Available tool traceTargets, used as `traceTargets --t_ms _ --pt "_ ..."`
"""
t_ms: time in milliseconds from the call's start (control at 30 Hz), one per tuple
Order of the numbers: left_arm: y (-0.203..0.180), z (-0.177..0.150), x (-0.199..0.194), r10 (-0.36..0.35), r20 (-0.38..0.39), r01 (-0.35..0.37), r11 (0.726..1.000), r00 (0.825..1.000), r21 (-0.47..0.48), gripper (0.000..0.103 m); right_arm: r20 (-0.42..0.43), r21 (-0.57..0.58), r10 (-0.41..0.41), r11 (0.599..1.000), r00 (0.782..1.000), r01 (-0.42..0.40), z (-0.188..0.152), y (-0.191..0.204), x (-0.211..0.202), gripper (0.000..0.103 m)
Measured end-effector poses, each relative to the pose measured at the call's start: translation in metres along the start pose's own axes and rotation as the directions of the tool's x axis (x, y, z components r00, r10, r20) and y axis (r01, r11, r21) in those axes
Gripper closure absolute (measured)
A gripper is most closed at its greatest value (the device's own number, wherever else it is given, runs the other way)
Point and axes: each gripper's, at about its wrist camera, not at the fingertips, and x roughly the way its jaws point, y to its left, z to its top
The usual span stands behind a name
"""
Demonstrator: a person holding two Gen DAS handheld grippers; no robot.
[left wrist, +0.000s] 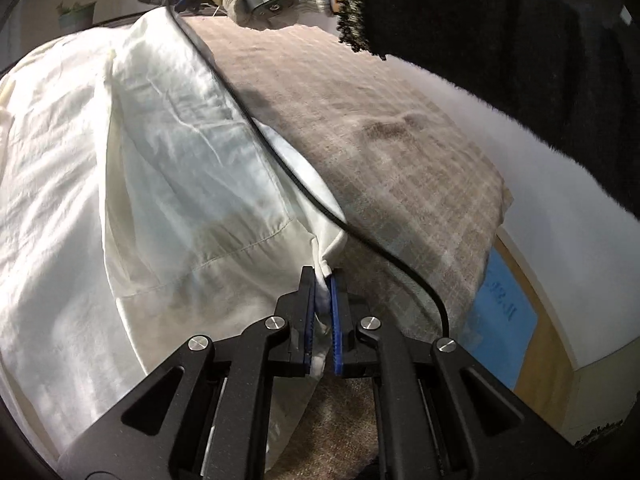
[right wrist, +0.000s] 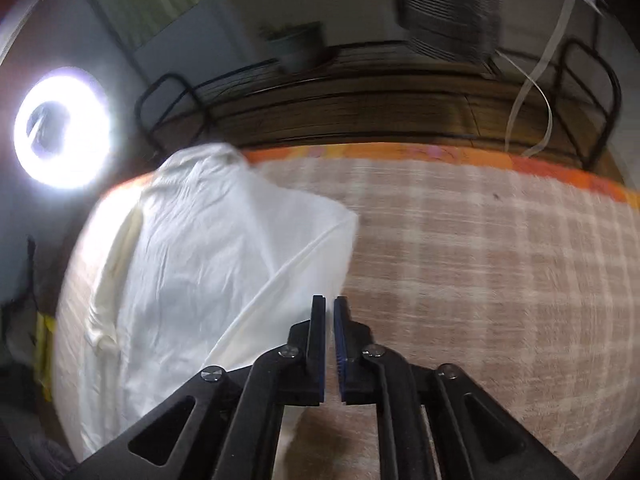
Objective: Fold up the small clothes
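Note:
A white garment (left wrist: 132, 184) lies spread over the left part of a beige plaid blanket (left wrist: 360, 128). My left gripper (left wrist: 323, 276) is shut on a corner of the white garment, with cloth pinched between the blue pads (left wrist: 334, 320). In the right wrist view the same garment (right wrist: 192, 264) lies at the left, with a folded edge running up to my right gripper (right wrist: 329, 304). The right gripper's jaws stand nearly together and white cloth shows in the narrow gap. That view is blurred.
A black cable (left wrist: 256, 128) runs across the garment and blanket. A gloved hand and black sleeve (left wrist: 500, 40) reach over at the top right. A ring light (right wrist: 62, 128) glares at the left. A dark wooden bed frame (right wrist: 360, 120) and orange blanket edge (right wrist: 540, 168) lie beyond.

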Motion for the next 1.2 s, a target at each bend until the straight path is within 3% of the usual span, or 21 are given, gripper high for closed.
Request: traceTargets --t_ms 67,133,233,300,333,367,400,433,567,700,733,767,800,867,933,1067,1200 --pt "0.0 0.0 0.001 -0.003 -0.002 0.003 1.0 1.0 0.0 0.098 0.021 0.044 0.06 0.997 0.998 -0.061 -0.004 -0.007 -0.014 0.057" --pt "-0.001 0.001 0.0 -0.006 -0.002 0.006 1.0 1.0 -0.001 0.098 0.046 0.063 0.125 0.99 0.991 -0.128 -0.018 -0.008 -0.037 0.044" --pt "0.0 0.001 0.0 -0.006 0.001 0.006 1.0 1.0 0.0 0.098 0.04 0.065 0.272 0.96 0.962 -0.274 -0.041 0.001 -0.057 0.042" --pt "0.0 0.001 -0.001 -0.001 0.003 0.001 1.0 1.0 0.003 0.098 0.036 0.021 0.285 0.958 0.958 -0.286 -0.056 0.012 -0.066 0.042" --pt "-0.002 0.0 -0.001 0.002 0.003 -0.002 1.0 1.0 0.005 0.098 0.027 -0.01 0.268 0.963 0.963 -0.268 -0.058 0.02 -0.066 0.043" --pt "-0.002 0.0 0.0 0.006 0.002 -0.006 1.0 1.0 0.007 0.098 0.01 -0.046 0.229 0.972 0.973 -0.228 -0.063 0.028 -0.062 0.057" --pt "-0.003 0.0 -0.001 0.009 0.001 -0.009 1.0 1.0 0.009 0.098 -0.01 -0.08 0.187 0.979 0.982 -0.187 -0.065 0.032 -0.055 0.075" --pt "-0.004 0.0 -0.001 0.014 0.002 -0.014 1.0 1.0 0.011 0.098 -0.041 -0.113 0.134 0.984 0.99 -0.138 -0.066 0.037 -0.045 0.099" --pt "-0.006 0.0 -0.001 0.029 0.004 -0.029 0.999 1.0 0.016 0.098 -0.074 -0.095 -0.03 0.995 0.997 0.023 -0.06 0.02 -0.008 0.102" --pt "-0.005 -0.002 -0.005 0.035 0.015 -0.035 0.999 0.999 0.005 0.098 -0.08 -0.084 -0.081 0.994 0.993 0.075 -0.059 0.007 0.006 0.102" --pt "-0.004 -0.003 -0.007 0.03 0.023 -0.029 1.0 0.999 -0.005 0.098 -0.072 -0.087 -0.098 0.992 0.993 0.091 -0.058 0.007 0.003 0.101" --pt "-0.003 -0.004 -0.012 0.023 0.034 -0.023 1.0 0.999 -0.018 0.098 -0.062 -0.076 -0.102 0.992 0.993 0.097 -0.059 0.006 -0.001 0.093" --pt "-0.002 -0.004 -0.016 0.027 0.045 -0.026 0.999 0.999 -0.026 0.098 -0.055 -0.05 -0.074 0.996 0.996 0.071 -0.06 0.002 -0.009 0.09" --pt "-0.001 -0.005 -0.023 0.034 0.07 -0.031 0.999 0.997 -0.04 0.098 -0.032 -0.015 -0.005 1.0 0.999 0.005 -0.064 -0.004 -0.029 0.061" --pt "0.002 -0.006 -0.03 0.036 0.086 -0.031 0.997 0.996 -0.067 0.098 0.016 -0.005 0.001 1.0 1.0 -0.001 -0.071 -0.009 -0.054 0.059" --pt "0.008 -0.008 -0.035 0.032 0.097 -0.02 0.992 0.995 -0.125 0.098 0.027 0.054 0.054 0.997 0.998 -0.056 -0.08 -0.021 -0.075 0.038" --pt "0.009 -0.007 -0.039 0.039 0.11 -0.022 0.989 0.993 -0.145 0.098 -0.019 0.051 0.051 0.997 0.999 -0.05 -0.087 -0.009 -0.06 0.038"
